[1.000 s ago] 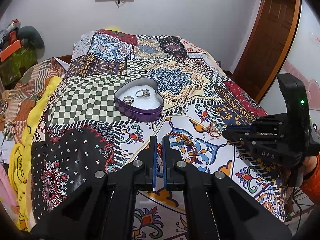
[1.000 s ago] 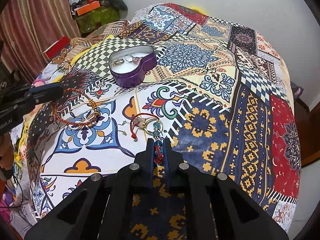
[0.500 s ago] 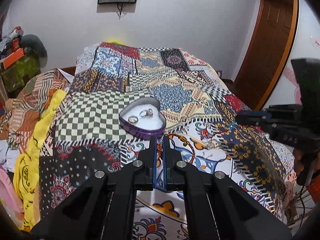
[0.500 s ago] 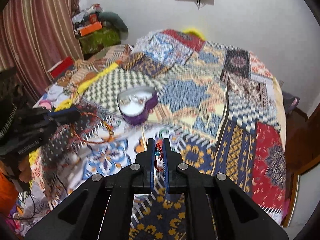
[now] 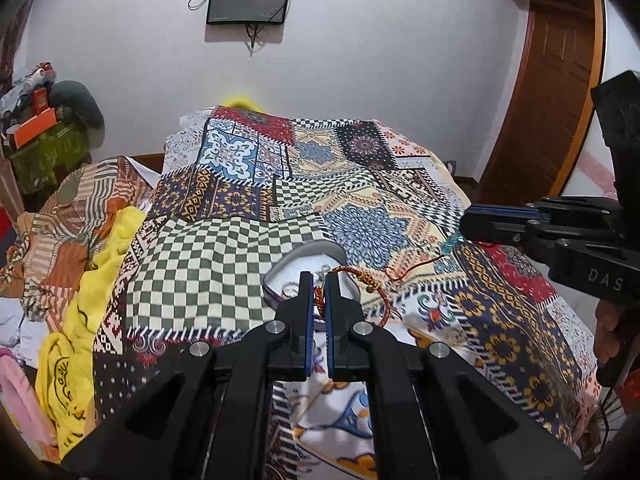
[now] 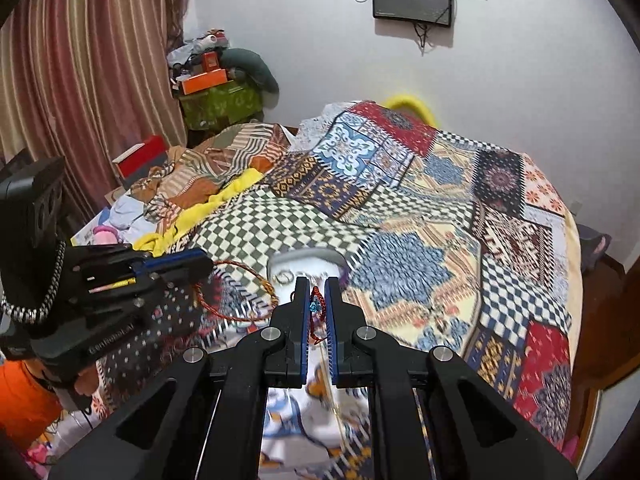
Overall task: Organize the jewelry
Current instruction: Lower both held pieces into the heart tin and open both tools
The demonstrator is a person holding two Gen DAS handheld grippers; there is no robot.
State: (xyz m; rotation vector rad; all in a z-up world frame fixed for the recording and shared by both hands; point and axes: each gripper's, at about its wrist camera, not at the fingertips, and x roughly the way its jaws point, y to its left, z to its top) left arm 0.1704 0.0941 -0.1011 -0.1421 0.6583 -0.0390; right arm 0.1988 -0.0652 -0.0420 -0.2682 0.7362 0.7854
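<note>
since both loads look bound for the heart-shaped tin (image 5: 304, 256), left gripper (image 5: 319, 294) pinches the beaded bracelet (image 5: 370, 286); right gripper (image 6: 318, 300) nips a red cord charm (image 6: 316, 304).

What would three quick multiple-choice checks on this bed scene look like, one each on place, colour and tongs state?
1. Where is the heart-shaped tin?
A. On the patchwork bedspread
B. On the floor
C. On a shelf

2. What colour is the bead on the cord in the right tongs?
A. Yellow
B. Blue
C. White

3. What state are the left tongs in?
A. Wide open, empty
B. Out of view
C. Shut on the beaded bracelet

Answers: 1 A, the tin rests on the quilt by the checkered patch. 2 B, a blue bead shows between the fingers. 3 C, the bracelet's loop hangs from the closed fingers.
</note>
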